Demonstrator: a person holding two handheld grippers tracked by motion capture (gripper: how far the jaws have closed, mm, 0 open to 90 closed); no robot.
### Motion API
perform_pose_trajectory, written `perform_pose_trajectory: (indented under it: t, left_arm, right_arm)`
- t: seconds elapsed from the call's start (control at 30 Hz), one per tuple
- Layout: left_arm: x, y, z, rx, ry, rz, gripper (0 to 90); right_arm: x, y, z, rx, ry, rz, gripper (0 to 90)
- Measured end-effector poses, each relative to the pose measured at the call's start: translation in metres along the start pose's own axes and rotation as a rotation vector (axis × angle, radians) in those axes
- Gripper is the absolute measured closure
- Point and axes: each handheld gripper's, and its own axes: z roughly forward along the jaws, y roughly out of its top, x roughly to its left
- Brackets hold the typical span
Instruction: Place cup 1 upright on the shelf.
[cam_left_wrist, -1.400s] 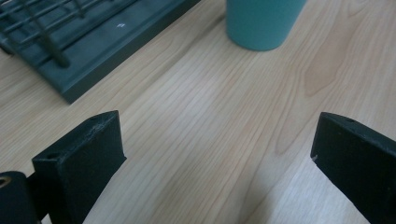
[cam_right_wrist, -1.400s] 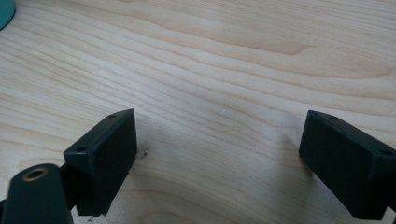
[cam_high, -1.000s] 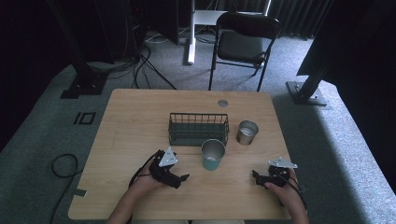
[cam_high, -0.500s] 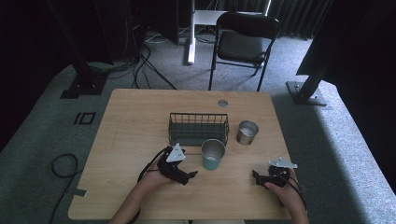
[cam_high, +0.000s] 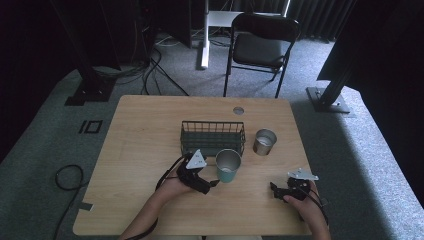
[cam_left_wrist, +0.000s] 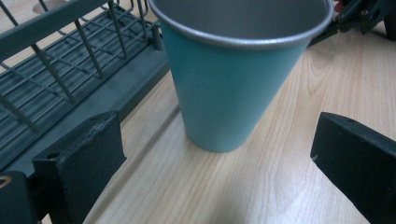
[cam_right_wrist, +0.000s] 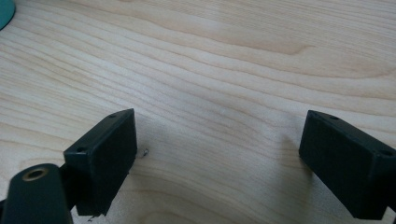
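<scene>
Inspector: Since the last check, what moved?

Operator: From above, my left tool (cam_high: 212, 183) has advanced to just beside the teal cup (cam_high: 228, 165), which stands upright on the worktop (cam_high: 140, 150) in front of the wire basket (cam_high: 212, 136). My right tool (cam_high: 278, 189) has stayed put, well apart.

Inspector: Left gripper view?

Operator: Jaws spread wide, cup (cam_left_wrist: 233, 79) between their line, not yet touched. I judge a grasp comes next.

Inspector: Right gripper view?

Operator: Wide too, over bare wood.
</scene>
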Motion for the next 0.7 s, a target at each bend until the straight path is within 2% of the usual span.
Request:
perform_pose_trajectory:
  t: [0.4,0.5,0.7]
  left_arm:
    - [-0.001,0.009,0.017,-0.007,-0.032,0.008,3.1]
    - [0.001,0.012,0.02,-0.02,-0.036,-0.01,3.1]
    - [0.0,0.016,0.029,-0.024,-0.047,-0.014,3.1]
  right_arm:
    - [0.0,0.0,0.0,0.0,0.0,0.001,11.0]
    - [0.0,0.0,0.0,0.0,0.0,0.0,11.0]
    - [0.0,0.0,0.0,0.0,0.0,0.0,11.0]
